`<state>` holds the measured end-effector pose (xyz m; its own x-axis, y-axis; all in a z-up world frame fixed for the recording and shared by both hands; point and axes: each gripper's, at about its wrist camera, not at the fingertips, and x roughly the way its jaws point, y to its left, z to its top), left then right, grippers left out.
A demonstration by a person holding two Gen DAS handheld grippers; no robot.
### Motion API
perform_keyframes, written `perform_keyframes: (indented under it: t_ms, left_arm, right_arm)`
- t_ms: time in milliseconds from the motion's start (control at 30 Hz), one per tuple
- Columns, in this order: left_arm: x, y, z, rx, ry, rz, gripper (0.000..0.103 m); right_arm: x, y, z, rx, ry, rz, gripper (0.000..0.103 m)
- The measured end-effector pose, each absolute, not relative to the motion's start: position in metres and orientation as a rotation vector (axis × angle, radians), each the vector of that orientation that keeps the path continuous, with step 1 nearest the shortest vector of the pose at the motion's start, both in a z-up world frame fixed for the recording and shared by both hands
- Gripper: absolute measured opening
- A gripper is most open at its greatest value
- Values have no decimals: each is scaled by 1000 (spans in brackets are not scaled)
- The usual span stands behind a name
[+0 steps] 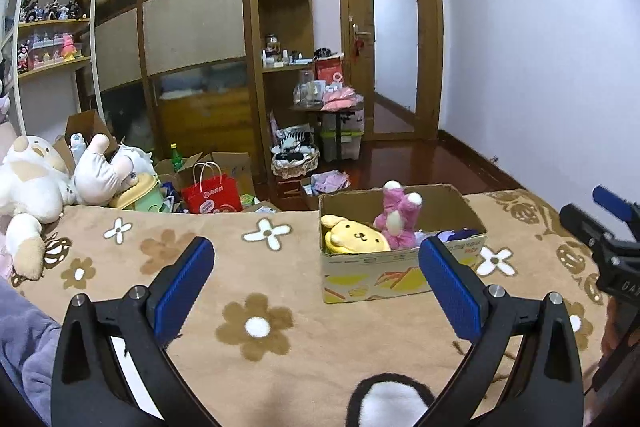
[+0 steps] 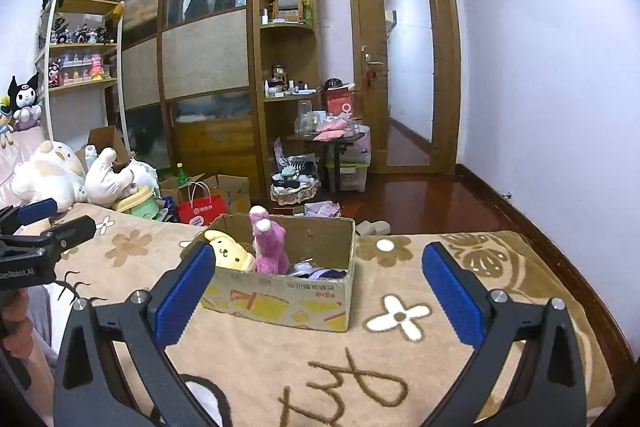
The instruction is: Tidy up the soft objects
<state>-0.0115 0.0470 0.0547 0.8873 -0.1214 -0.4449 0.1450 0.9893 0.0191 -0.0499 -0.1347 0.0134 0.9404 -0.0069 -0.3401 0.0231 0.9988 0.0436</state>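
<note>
My left hand-held gripper (image 1: 316,283) hangs over the flowered blanket (image 1: 248,291) with its blue pads spread wide and nothing between them. My right hand-held gripper (image 2: 316,291) is the same: wide apart, empty, pointed at the cardboard box (image 2: 280,301) that sits on the blanket near the bed's far edge.

Inside the box a yellow dog plush (image 2: 230,253) lies at the left end and a pink plush (image 2: 269,245) stands upright just beside it, touching it; something purple and dark (image 2: 320,271) lies low at the right end, too hidden to name. More plush toys, a big white and tan bear (image 1: 30,183) and a white one (image 1: 100,171) leaning on it, pile up at the blanket's far left corner.

I judge all of these light, squashy and not fragile, so a firm pinch should do no harm. The fur may slip, so I would take a thick part, the body or a limb root, not an ear tip. The big bear looks bulky; I think it may need both grippers.
</note>
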Motion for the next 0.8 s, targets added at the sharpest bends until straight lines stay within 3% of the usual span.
perform_keyframes:
  t_ms: [800]
  left_arm:
    - [3, 29, 30, 92, 479, -155, 101]
  right_arm:
    - [-39, -135, -7, 48, 359, -36, 103]
